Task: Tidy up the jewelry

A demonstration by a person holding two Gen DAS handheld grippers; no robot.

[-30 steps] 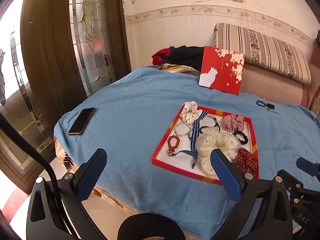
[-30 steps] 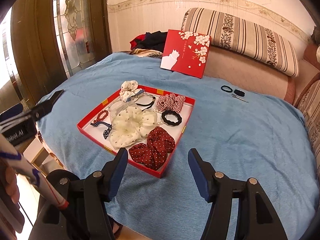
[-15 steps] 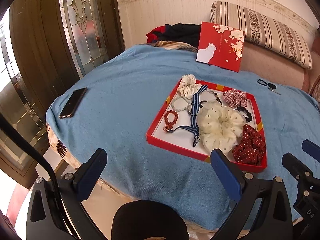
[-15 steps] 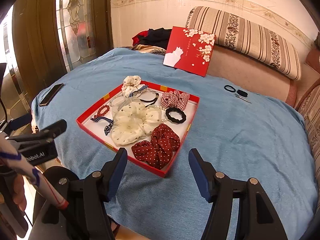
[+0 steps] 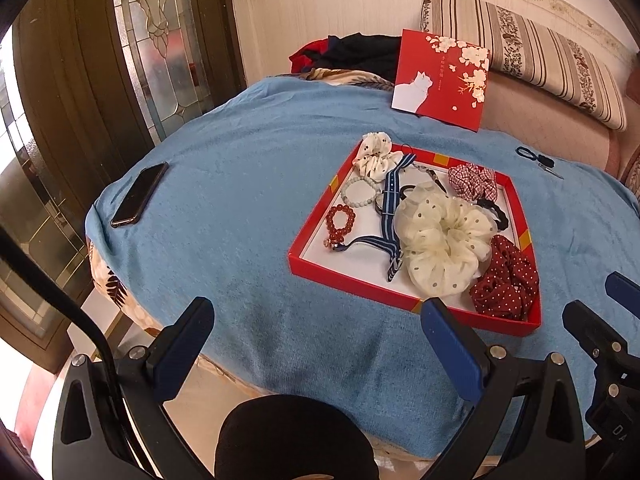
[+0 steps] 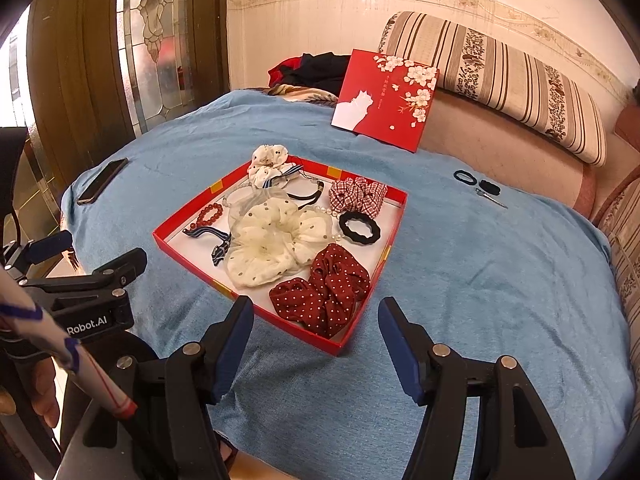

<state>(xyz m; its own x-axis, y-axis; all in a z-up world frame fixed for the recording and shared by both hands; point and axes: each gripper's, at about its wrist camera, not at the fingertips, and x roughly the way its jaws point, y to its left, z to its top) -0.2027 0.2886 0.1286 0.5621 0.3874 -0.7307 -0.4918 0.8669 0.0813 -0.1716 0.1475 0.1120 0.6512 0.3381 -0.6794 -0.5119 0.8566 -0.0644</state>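
A shallow red tray (image 5: pixel 316 270) (image 6: pixel 188 252) lies on the blue cloth. It holds a large cream dotted scrunchie (image 5: pixel 444 240) (image 6: pixel 276 240), a dark red dotted scrunchie (image 5: pixel 506 284) (image 6: pixel 324 290), a red plaid scrunchie (image 6: pixel 358 196), a black hair tie (image 6: pixel 360 229), a red bead bracelet (image 5: pixel 340 222), a white bead bracelet (image 5: pixel 360 192) and a blue striped strap (image 5: pixel 390 196). My left gripper (image 5: pixel 316 344) is open and empty, low before the tray's near edge. My right gripper (image 6: pixel 316 338) is open and empty, just short of the tray's near corner.
A black phone (image 5: pixel 140 194) lies at the cloth's left edge. The red box lid (image 5: pixel 440 78) leans against the sofa at the back. A black ring and a small metal piece (image 6: pixel 480 186) lie on the cloth at the far right. A striped cushion (image 6: pixel 500 80) sits behind.
Both grippers have come closer to the tray and tilted down a little, so the tray looks larger. Nothing on the cloth has moved.
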